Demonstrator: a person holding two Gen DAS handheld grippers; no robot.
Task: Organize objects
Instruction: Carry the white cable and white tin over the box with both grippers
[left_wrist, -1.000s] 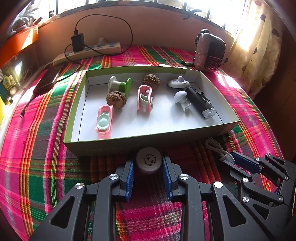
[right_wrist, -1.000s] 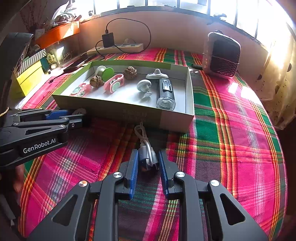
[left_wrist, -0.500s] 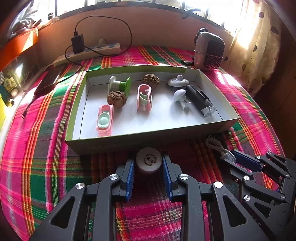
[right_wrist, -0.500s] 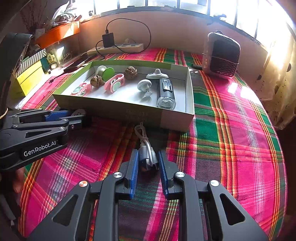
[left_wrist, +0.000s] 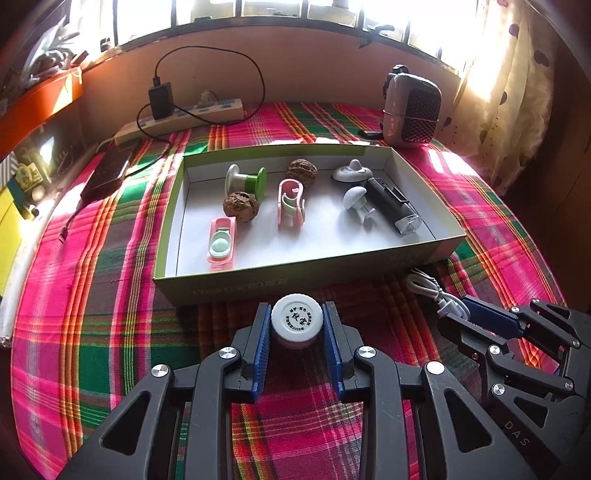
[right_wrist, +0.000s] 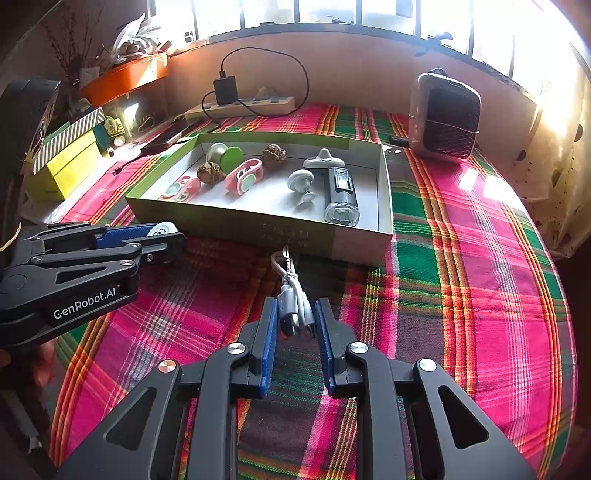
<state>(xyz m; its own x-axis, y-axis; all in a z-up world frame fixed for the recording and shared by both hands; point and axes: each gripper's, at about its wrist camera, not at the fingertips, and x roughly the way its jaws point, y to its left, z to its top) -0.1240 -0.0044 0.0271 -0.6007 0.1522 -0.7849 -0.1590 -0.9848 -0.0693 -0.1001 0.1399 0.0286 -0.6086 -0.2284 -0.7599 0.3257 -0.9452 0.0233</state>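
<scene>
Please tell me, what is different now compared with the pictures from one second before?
Almost nothing changed. The left gripper still has its fingers on the small white-capped jar, and the right gripper remains shut on the bundled white cable. Both sit on the plaid cloth before the box, whose contents are unmoved.

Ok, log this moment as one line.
left gripper: shut on jar | right gripper: shut on cable | both before box
</scene>
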